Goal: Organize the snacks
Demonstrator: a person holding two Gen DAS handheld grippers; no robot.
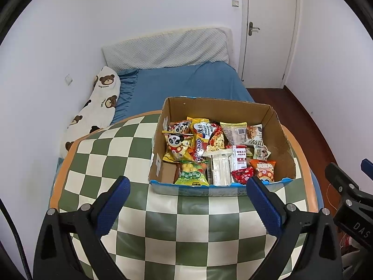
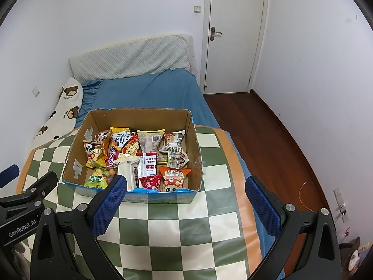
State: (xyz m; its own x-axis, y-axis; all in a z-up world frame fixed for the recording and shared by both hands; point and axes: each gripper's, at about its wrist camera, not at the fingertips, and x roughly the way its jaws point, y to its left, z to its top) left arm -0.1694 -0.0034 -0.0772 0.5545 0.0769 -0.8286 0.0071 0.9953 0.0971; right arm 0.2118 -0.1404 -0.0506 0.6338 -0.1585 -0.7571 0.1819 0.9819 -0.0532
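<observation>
An open cardboard box [image 1: 283,140] with a blue outer front stands on a green-and-cream checkered mat [image 1: 163,228]. It holds several snack packets, among them a yellow panda bag [image 1: 178,145], a green candy bag [image 1: 192,175], a white packet [image 1: 220,168] and an orange bag [image 1: 264,169]. My left gripper [image 1: 187,206] is open and empty, just in front of the box. In the right wrist view the box [image 2: 193,140] and mat [image 2: 174,231] show again; my right gripper [image 2: 185,205] is open and empty before the box's front right corner.
The mat lies on a bed with a blue sheet [image 1: 186,81], a grey headboard cushion [image 1: 167,49] and a bear-print pillow [image 1: 98,107] at the left. A white door [image 2: 235,35] and wooden floor [image 2: 268,140] are to the right. The right gripper's body [image 1: 349,198] is beside my left one.
</observation>
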